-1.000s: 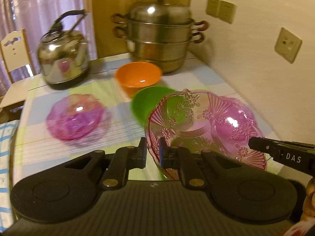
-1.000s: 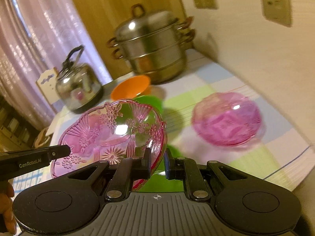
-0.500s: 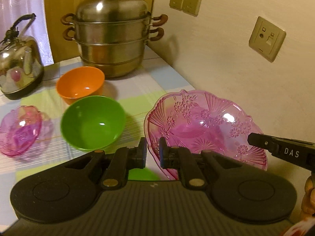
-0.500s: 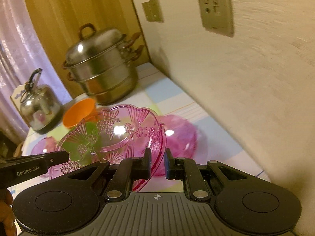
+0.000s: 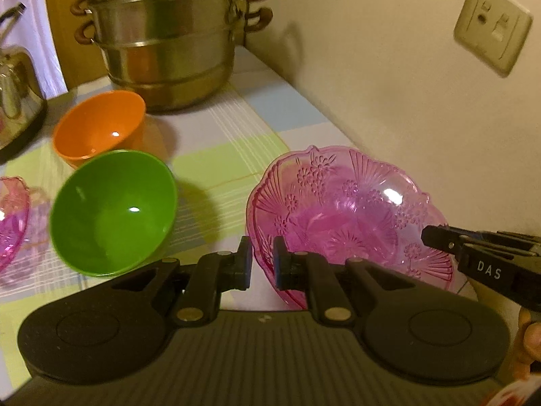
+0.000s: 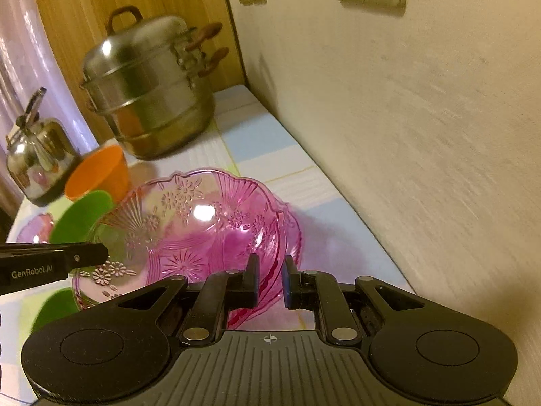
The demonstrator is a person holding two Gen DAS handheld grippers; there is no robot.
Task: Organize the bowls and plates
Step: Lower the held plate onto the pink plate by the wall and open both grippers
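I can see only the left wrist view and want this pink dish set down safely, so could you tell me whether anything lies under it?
Observer: Yes. The right wrist view shows a second pink bowl beneath the pink dish, with its edge peeking out on the wall side.
Operator: Thank you. Is the right gripper properly on the dish?
Observer: The right gripper has one finger on each side of the dish's near rim and is closed on it.
Operator: Is there room next to the wall?
Observer: A bare strip of tablecloth shows between that bowl and the wall.
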